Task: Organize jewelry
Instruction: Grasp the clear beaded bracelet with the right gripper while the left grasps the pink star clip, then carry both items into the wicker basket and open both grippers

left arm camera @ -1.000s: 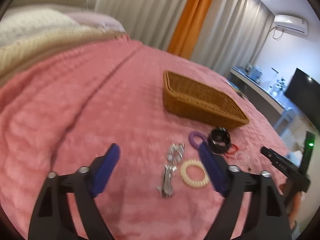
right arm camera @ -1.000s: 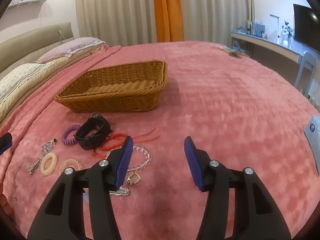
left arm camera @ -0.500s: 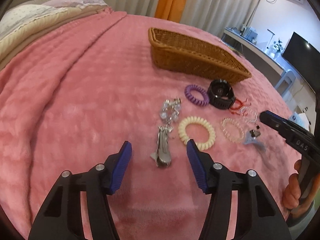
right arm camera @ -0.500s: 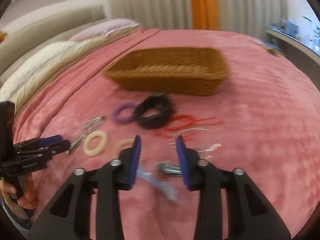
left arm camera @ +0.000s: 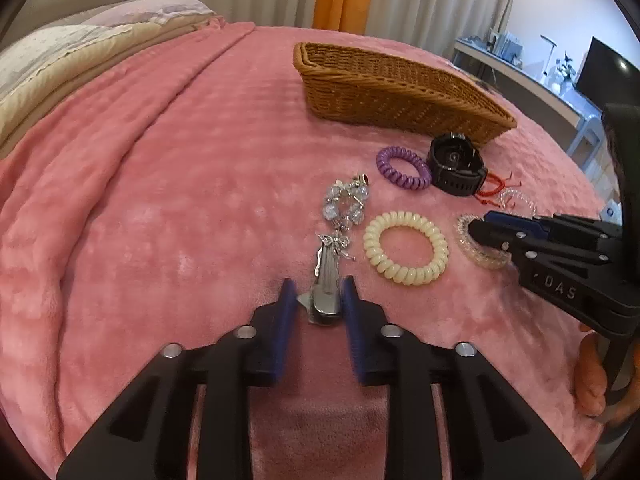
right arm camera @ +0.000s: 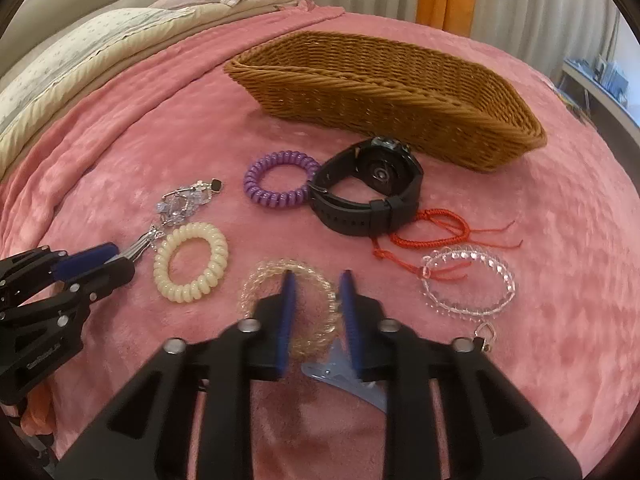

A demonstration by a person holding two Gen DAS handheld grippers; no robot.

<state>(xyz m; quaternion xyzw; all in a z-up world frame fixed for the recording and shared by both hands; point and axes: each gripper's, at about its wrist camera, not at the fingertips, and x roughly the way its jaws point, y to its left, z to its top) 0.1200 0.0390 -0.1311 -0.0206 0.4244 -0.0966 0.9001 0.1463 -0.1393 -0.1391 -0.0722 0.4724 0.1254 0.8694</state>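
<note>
Nothing is in the wicker basket [right arm camera: 384,92] yet: the black watch [right arm camera: 368,192], purple coil tie [right arm camera: 280,180], cream coil tie [right arm camera: 192,262], red cord bracelet [right arm camera: 432,234] and clear bead bracelet [right arm camera: 468,284] all lie just near of it. The left gripper [left arm camera: 318,300] brackets the near end of a silver hair clip [left arm camera: 329,276], jaws narrowed but not plainly clamped; the right gripper [right arm camera: 318,292] likewise straddles the amber coil tie [right arm camera: 294,308]. Everything rests on a pink plush bedspread [left arm camera: 168,184], pillows far left, curtains behind.

Blue clip [right arm camera: 352,384] half behind right tongs [right arm camera: 317,280]

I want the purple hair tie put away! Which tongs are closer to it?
Neither is clearly closer. The left tongs are at the silver clip; the right tongs are over the clear hair tie, both short of the purple hair tie.
</note>
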